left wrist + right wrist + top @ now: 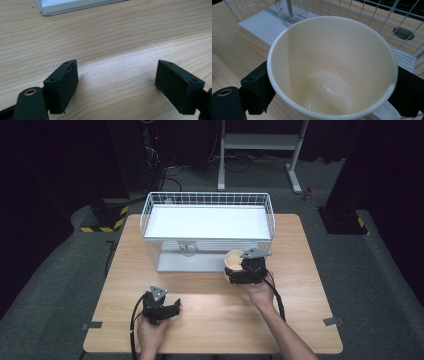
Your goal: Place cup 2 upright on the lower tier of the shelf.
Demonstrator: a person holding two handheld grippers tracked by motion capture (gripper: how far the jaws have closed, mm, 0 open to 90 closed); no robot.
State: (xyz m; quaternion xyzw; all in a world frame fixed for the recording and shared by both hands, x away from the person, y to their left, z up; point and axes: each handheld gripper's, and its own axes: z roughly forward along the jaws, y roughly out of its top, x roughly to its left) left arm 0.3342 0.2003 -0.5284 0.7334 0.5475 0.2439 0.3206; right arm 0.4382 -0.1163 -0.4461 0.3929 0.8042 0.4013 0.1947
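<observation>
The right gripper (239,271) holds the paper cup (332,67) between its jaws, just before the wire basket (207,227), so the carrying step is in hand and next comes lifting over the rim, while the left gripper (117,82) rests wide and empty on the counter (210,315).

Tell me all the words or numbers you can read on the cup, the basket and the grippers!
There are none to read. The paper cup is plain cream inside, the white wire basket carries no label, and the right gripper and left gripper are plain black with no writing.
</observation>
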